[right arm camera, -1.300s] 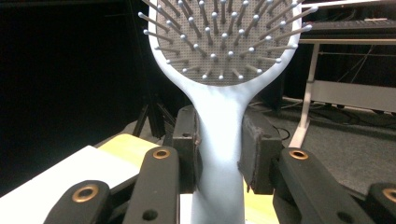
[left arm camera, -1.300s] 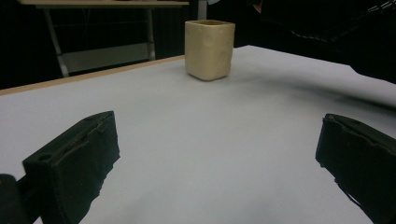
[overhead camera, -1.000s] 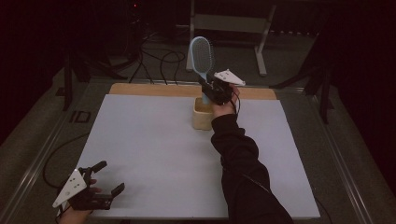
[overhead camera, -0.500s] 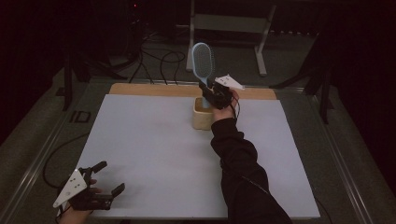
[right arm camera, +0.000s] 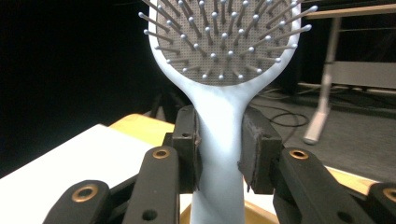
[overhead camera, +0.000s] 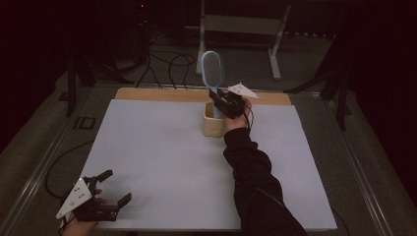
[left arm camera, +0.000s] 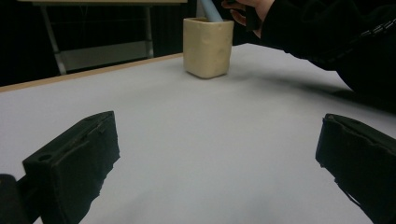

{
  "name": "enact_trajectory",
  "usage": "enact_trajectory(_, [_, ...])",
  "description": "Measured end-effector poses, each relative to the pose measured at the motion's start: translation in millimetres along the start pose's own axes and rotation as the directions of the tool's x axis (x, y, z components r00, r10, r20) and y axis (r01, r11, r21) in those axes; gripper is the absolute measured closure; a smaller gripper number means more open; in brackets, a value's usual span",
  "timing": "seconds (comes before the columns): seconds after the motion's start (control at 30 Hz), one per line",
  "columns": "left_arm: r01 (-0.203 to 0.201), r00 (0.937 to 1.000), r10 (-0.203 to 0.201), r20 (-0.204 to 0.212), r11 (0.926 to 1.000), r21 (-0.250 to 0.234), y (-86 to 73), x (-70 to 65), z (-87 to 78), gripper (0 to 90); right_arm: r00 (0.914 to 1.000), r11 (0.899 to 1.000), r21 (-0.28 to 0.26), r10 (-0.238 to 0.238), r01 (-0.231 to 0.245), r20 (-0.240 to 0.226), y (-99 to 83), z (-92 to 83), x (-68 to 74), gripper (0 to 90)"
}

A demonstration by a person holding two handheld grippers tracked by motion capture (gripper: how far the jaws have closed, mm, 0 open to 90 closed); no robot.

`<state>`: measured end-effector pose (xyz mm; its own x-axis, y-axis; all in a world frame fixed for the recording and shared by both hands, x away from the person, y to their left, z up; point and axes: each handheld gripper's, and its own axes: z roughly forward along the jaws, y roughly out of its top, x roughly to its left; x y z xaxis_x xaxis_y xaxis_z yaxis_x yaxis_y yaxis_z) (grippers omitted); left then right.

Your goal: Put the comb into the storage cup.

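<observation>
High view: right gripper out at the far middle of the worktop, at the end of a black sleeve, clamped on the neck of a pale blue hairbrush. Brush upright, bristled head above the gripper, handle running down below it into a cream pen cup directly beneath. Grey three-cornered plate riding on top of the gripper, just right of the brush head. Left gripper low at the near left corner, well apart from the cup, lying at the worktop's edge with both black prongs spread wide and nothing between them.

Left gripper view: two black pads standing far apart at the lower corners, bare pale worktop between them, nothing gripped. Ahead and slightly left of centre, well beyond the pads, the cream cup standing upright near the far wooden edge. Pale blue brush handle rising out of its mouth, with the other hand just above and right of the rim.

Right gripper view: right gripper closed on the hairbrush, both pads pressed against the narrow neck just under the head. Metal-tipped bristles facing the camera above the pads. Handle dropping straight below them toward the cup's rim, visible as a tan curve at the bottom.
</observation>
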<state>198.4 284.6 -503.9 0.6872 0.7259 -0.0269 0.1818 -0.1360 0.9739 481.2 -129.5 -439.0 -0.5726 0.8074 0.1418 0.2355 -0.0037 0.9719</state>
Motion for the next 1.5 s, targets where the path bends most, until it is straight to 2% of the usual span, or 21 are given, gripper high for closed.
enact_trajectory(0.07, [0.001, 1.0, -0.001, 0.0, 1.0, 0.001, -0.1, -0.1, 0.1, 0.0, 0.9999, 1.0, 0.002, -0.012, 0.012, -0.001, -1.0, 0.0, 0.0, 69.8])
enact_trajectory(0.13, [0.001, 1.0, -0.001, 0.001, 1.0, 0.0, -0.2, 0.0, 0.4, 0.0, 0.9995, 1.0, 0.005, -0.025, 0.025, -0.021, -4.6, -0.5, -1.3, 69.8])
enact_trajectory(0.4, [-0.001, 1.0, 0.001, 0.0, 1.0, 0.003, -0.4, 0.1, 0.8, 0.0, 0.9992, 1.0, -0.008, -0.023, 0.023, -0.031, -12.0, -3.7, -3.1, 69.5])
enact_trajectory(0.83, [-0.002, 1.0, 0.002, -0.001, 1.0, 0.008, -0.9, 0.1, 1.4, 0.0, 0.9964, 0.996, -0.008, -0.084, 0.084, -0.008, -18.9, -5.0, 0.1, 68.4])
enact_trajectory(0.87, [-0.001, 1.0, 0.001, 0.0, 1.0, 0.008, -0.9, 0.0, 1.4, 0.0, 0.9968, 0.997, -0.008, -0.08, 0.08, -0.01, -19.1, -5.1, 0.1, 66.7])
enact_trajectory(0.9, [-0.002, 1.0, 0.002, -0.001, 1.0, 0.009, -0.9, -0.1, 1.5, 0.0, 0.9973, 0.997, -0.01, -0.072, 0.072, -0.009, -19.2, -5.5, 0.3, 58.4])
enact_trajectory(0.93, [-0.002, 1.0, 0.002, -0.001, 1.0, 0.009, -0.9, -0.1, 1.5, 0.0, 0.9973, 0.997, -0.01, -0.072, 0.072, -0.009, -19.2, -5.5, 0.3, 58.4])
enact_trajectory(0.97, [-0.002, 1.0, 0.002, 0.0, 1.0, 0.009, -0.9, -0.2, 1.5, 0.0, 0.9978, 0.998, -0.016, -0.067, 0.066, -0.007, -19.6, -6.5, 1.3, 44.5])
enact_trajectory(1.0, [-0.002, 1.0, 0.002, 0.0, 1.0, 0.009, -0.9, -0.2, 1.5, 0.0, 0.9973, 0.997, -0.028, -0.072, 0.072, -0.013, -20.0, -7.8, 2.0, 37.1])
enact_trajectory(1.07, [-0.002, 1.0, 0.002, -0.002, 1.0, 0.01, -0.9, -0.2, 1.6, 0.0, 0.9963, 0.997, -0.013, -0.077, 0.077, -0.038, -20.1, -9.1, 4.1, 22.7])
enact_trajectory(1.13, [-0.002, 1.0, 0.002, -0.001, 1.0, 0.009, -0.9, -0.5, 2.0, 0.0, 0.9926, 0.994, 0.004, -0.106, 0.107, -0.059, -20.5, -10.6, 6.5, 12.6])
enact_trajectory(1.23, [-0.003, 1.0, 0.003, -0.001, 0.9999, 0.01, -0.8, -0.8, 2.0, 0.0, 0.9877, 0.991, 0.024, -0.128, 0.131, -0.089, -20.9, -11.0, 8.2, 10.2])
enact_trajectory(1.33, [-0.004, 1.0, 0.004, -0.002, 0.9999, 0.01, -0.8, -0.8, 1.9, 0.0, 0.9891, 0.991, 0.033, -0.126, 0.129, -0.077, -20.4, -11.2, 7.4, 10.0])
enact_trajectory(1.5, [-0.004, 1.0, 0.004, -0.002, 0.9999, 0.01, -0.7, -0.8, 2.0, 0.0, 0.9907, 0.993, 0.027, -0.109, 0.112, -0.082, -18.4, -14.3, 4.2, 9.5])
